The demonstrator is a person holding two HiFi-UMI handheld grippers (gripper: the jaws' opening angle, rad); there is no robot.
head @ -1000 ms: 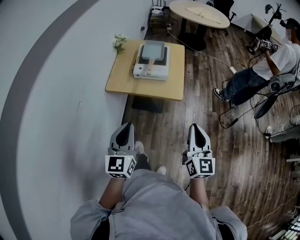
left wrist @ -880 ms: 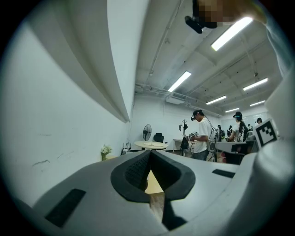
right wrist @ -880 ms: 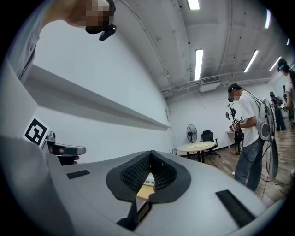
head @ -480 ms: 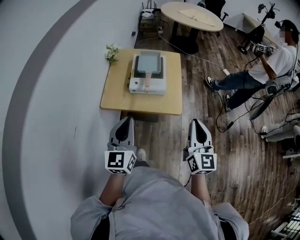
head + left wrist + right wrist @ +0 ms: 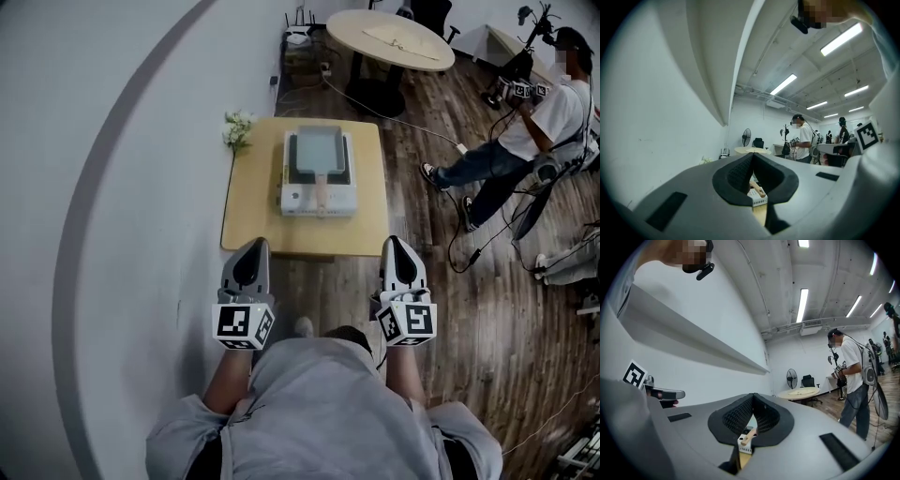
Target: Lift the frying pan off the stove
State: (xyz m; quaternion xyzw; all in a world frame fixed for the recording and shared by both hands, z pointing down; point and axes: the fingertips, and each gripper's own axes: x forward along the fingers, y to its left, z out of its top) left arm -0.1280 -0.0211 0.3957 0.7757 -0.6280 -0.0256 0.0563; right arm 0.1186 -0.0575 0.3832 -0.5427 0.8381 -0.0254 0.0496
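At the left, the left gripper (image 5: 255, 246), a grey two-jaw tool with a marker cube, is pointing level ahead. Its jaws are pressing together on nothing, since nothing is within reach to take yet. Just beyond it, the light wooden square table (image 5: 251, 220) is standing against the white wall. A small bunch of white flowers (image 5: 238, 127) is sitting at its far left corner, clear of the work.

In the middle of the table the white portable stove (image 5: 319, 199) is sitting, and the grey square frying pan (image 5: 319, 153) is resting on top of it, untouched. Its pale wooden handle (image 5: 319, 189) is pointing back toward the person, which probably makes it the natural place to grip.

To the right, the right gripper (image 5: 394, 246) is being held parallel to the first, likewise closed and empty. Both gripper views are showing the handle low between the closed tips, well apart from them. The pair are flanking the stove's line, so I judge either could be brought to the handle.

Far right, a person in a white shirt (image 5: 553, 112) is standing on the dark wood floor (image 5: 450, 309), uninvolved.
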